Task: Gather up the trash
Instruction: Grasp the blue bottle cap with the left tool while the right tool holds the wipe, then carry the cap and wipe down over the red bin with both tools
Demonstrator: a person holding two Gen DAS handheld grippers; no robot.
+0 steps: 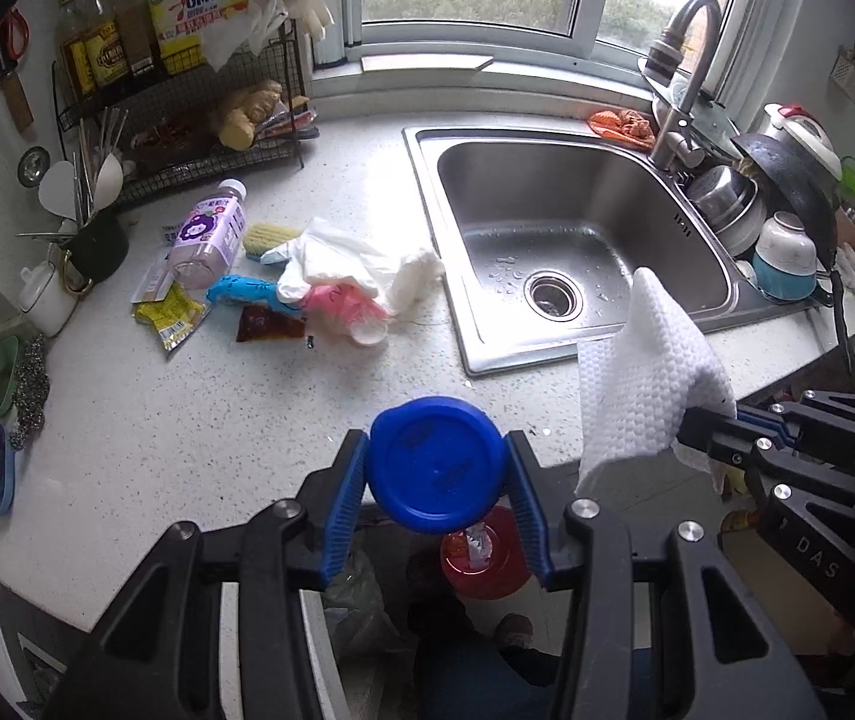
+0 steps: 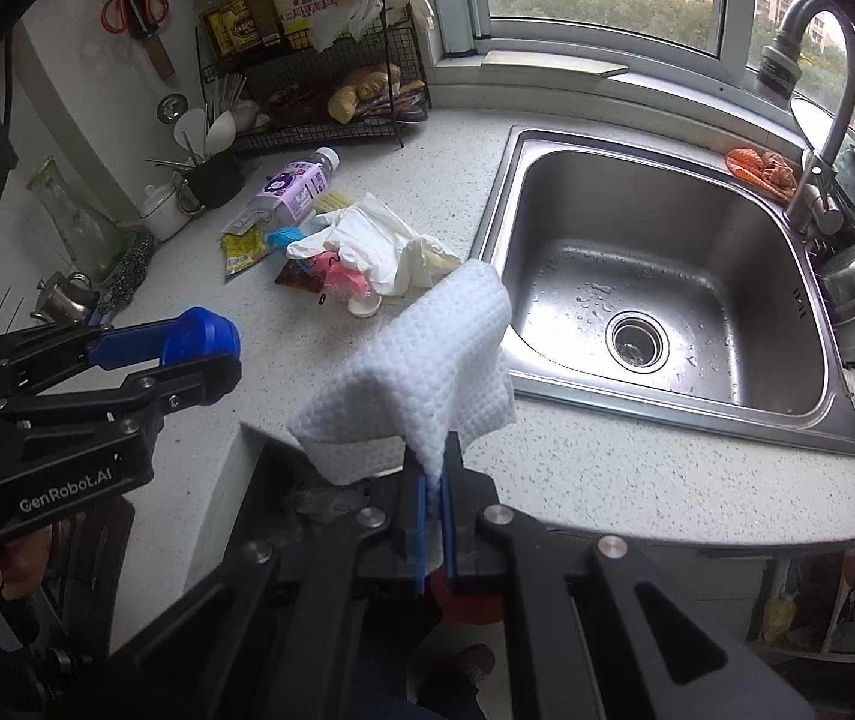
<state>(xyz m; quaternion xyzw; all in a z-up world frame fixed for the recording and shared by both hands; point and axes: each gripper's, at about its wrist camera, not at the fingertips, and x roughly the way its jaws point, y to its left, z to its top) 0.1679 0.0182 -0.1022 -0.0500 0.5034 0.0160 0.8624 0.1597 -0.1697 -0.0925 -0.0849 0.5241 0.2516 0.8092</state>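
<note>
left gripper [image 1: 436, 468]: clamped on blue lid [image 1: 434, 462], near counter [image 1: 187, 420] edge. right gripper [image 2: 434, 480]: pinching white cloth [image 2: 421, 372]. trash pile [image 1: 307, 282]: left of sink [image 1: 577, 240].

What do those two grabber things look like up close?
Both are chunky black plastic claws made of hinged bars joined by shiny silver bolts. Each finger has a bright blue ribbed pad inside. The left gripper has white "GenRobot.AI" lettering along its side, seen from the right camera. The right gripper shows the letters "DAS" on its body in the left camera.
</note>
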